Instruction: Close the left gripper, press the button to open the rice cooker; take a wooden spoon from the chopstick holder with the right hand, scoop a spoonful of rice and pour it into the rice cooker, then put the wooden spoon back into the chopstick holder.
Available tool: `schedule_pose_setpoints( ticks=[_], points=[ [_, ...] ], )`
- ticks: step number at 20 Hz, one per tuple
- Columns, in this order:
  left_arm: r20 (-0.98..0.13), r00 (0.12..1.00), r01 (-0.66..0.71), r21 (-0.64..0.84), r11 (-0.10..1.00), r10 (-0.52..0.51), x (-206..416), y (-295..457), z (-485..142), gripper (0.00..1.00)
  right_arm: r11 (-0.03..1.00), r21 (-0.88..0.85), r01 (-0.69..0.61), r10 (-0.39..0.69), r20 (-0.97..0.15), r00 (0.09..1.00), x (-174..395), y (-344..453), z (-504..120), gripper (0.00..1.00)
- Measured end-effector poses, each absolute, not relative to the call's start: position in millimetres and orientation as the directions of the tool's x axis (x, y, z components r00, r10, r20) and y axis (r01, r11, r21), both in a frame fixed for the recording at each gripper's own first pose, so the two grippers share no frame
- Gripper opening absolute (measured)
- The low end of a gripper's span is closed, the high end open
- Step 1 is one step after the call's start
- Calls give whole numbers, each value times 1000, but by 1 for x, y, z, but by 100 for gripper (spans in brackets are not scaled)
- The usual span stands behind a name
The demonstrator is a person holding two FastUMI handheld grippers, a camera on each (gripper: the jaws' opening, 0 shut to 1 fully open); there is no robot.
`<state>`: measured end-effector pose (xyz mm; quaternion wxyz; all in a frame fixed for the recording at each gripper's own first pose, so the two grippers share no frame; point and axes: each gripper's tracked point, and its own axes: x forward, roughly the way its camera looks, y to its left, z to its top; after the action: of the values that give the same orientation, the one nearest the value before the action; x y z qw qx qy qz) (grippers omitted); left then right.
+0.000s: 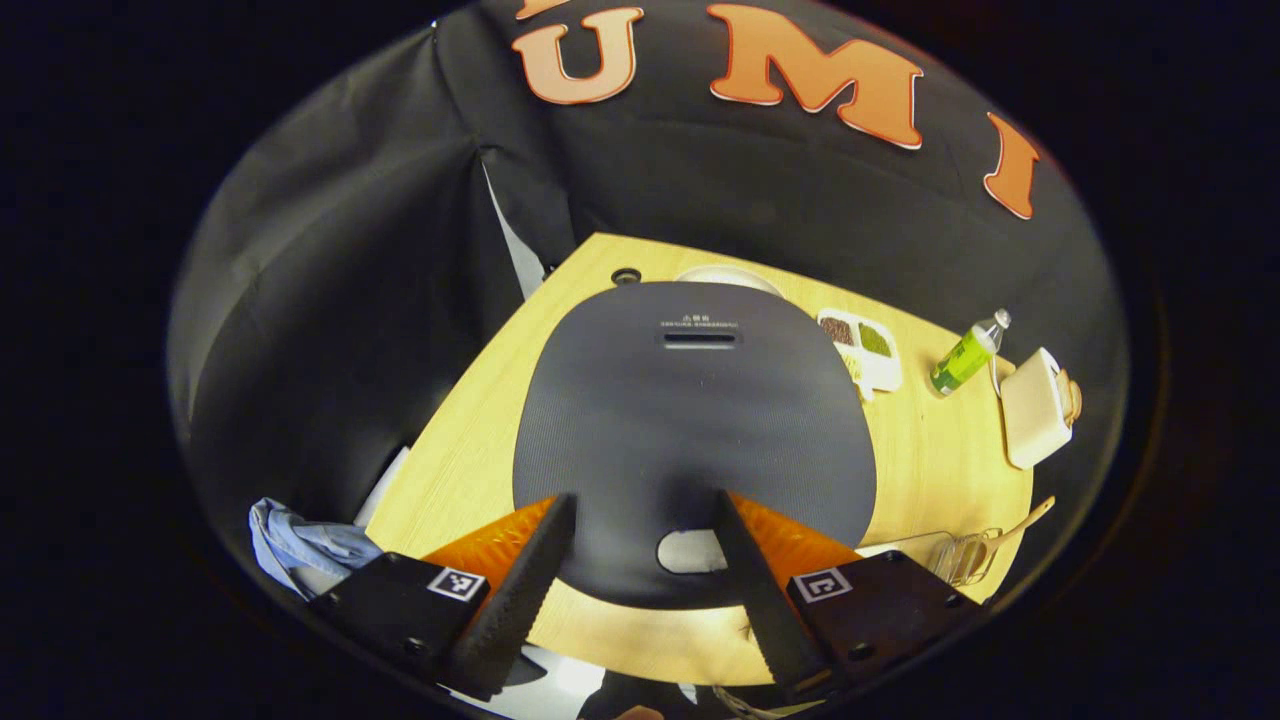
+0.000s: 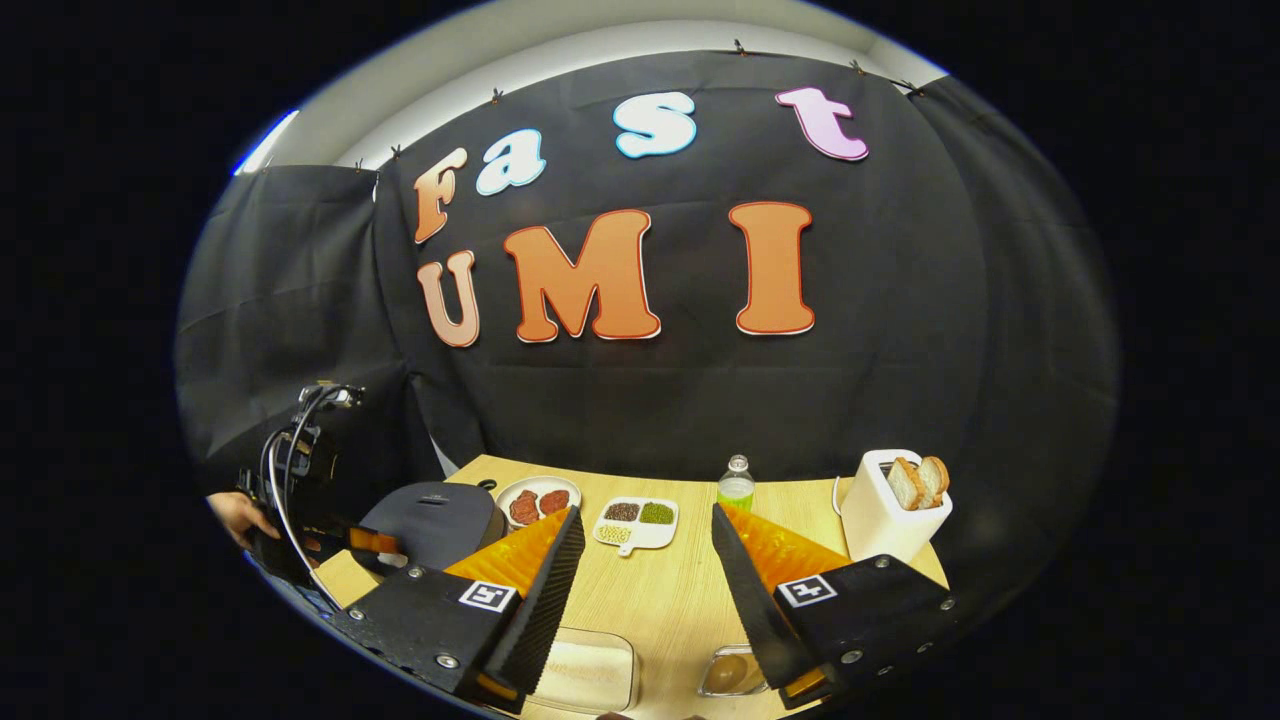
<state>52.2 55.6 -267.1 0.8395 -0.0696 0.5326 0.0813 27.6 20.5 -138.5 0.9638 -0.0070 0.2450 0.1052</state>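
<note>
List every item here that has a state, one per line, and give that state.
rice cooker: lid shut, button not yet pressed
left gripper: jaws open, above the cooker's front
right gripper: jaws open, holding nothing
toaster: two bread slices sticking up
bottle: upright, capped
divided dish: compartments filled
wooden spoon: resting in its clear holder

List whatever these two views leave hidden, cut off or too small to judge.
- Rice cooker button, left gripper view: partly behind a finger of the left claw.
- Chopstick holder and wooden spoon, left gripper view: squeezed at the edge, contents unclear.
- Clear container, right gripper view: cut off at the bottom edge below the right claw.
- Divided dish, right gripper view: contents too small to identify.
</note>
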Motion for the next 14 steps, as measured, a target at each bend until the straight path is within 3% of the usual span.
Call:
schedule_pose_setpoints(
  ticks=[4, 10, 14],
  points=[
    [-928, 369, -237, -38, 971, 54, 55, 53, -274, 98, 974, 29, -226, 213, -468, 858, 27, 28, -135, 80],
    [-879, 471, -217, -34, 976, 74, 52, 51, -274, 97, 968, 34, -249, 235, -469, 851, 22, 40, -136, 80],
    [-867, 498, -172, -77, 982, 19, 54, 53, -272, 93, 968, 40, -246, 236, -466, 853, 20, 39, -133, 80]
  ],
)
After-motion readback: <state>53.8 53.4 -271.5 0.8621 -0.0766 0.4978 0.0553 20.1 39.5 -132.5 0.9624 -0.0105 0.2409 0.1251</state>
